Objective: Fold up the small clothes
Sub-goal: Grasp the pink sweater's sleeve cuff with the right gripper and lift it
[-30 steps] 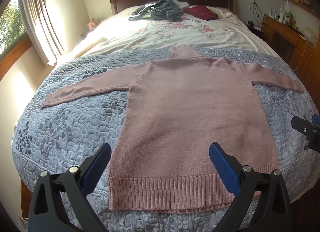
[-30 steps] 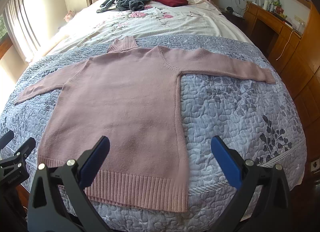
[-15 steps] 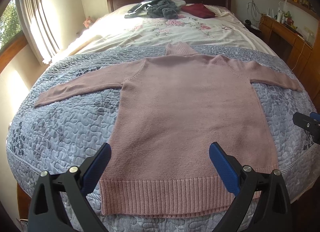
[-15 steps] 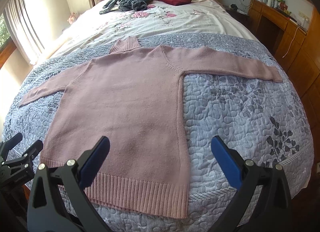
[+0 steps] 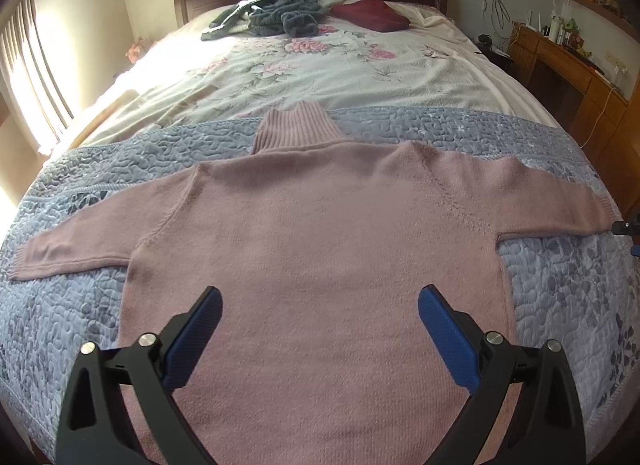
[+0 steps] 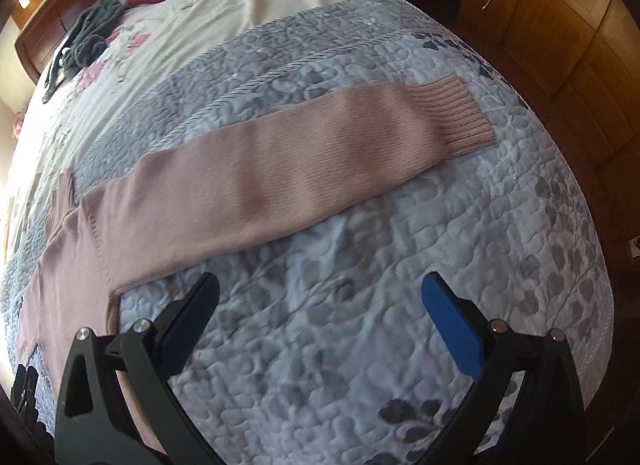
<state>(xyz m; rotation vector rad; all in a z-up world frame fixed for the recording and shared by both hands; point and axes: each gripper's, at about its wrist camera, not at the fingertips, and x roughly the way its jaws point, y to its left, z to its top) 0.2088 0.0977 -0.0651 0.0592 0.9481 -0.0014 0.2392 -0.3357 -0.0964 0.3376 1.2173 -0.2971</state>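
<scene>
We hold our left gripper (image 5: 320, 307) wide open above the pink sweater (image 5: 320, 265), which lies flat on the gray quilt (image 5: 68, 329), both sleeves spread out. Our right gripper (image 6: 320, 293) is wide open too, above the quilt beside the right sleeve (image 6: 304, 161).

- Wide bed, grey-blue quilted coverlet (image 5: 100, 329) over floral white sheet (image 5: 320, 69)
- Pink knitted turtleneck sweater (image 5: 320, 249) flat on coverlet, sleeves spread
- Grey fleece garment (image 5: 280, 15), dark red folded cloth (image 5: 372, 15) near headboard

left over sweater (image 5: 320, 249), right over sleeve (image 6: 280, 169)
</scene>
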